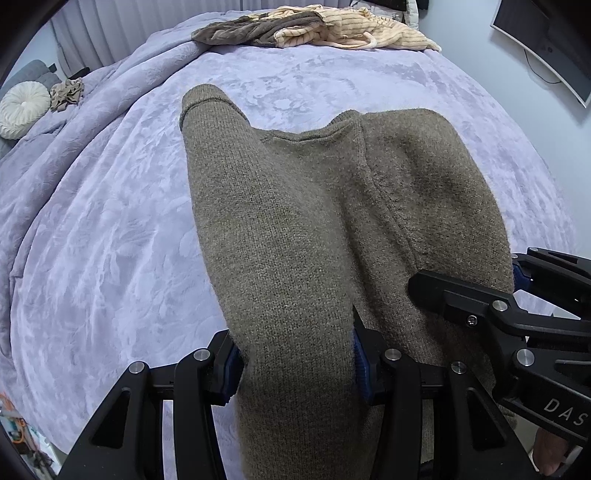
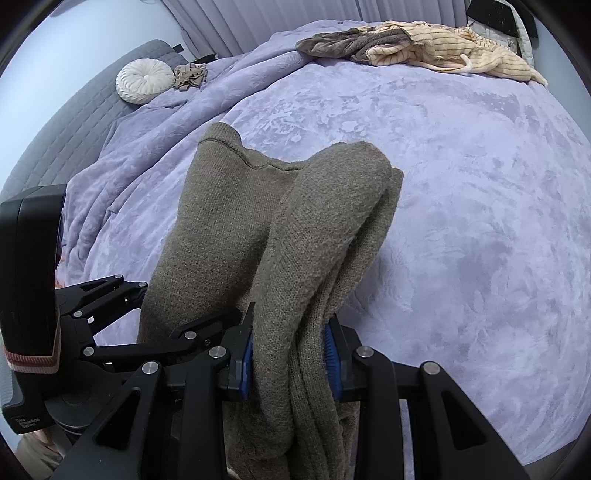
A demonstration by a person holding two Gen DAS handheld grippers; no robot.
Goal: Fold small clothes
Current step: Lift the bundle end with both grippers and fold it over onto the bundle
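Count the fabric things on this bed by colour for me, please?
Brown-grey: 3, knit garment, towel, small crumpled cloth
Cream striped: 1, garment
White: 1, round cushion
Lilac: 1, blanket
Total: 6

You held your left gripper [image 1: 297,363] angled steeply downward, its blue-padded jaws clamped on a thick bunch of the brown knit sweater [image 1: 332,206] that filled the gap between them. Your right gripper [image 2: 290,360] sat close beside it on the right, also tilted down, its jaws pinched on a folded wad of the same sweater. Both black linkages stood part-way closed.
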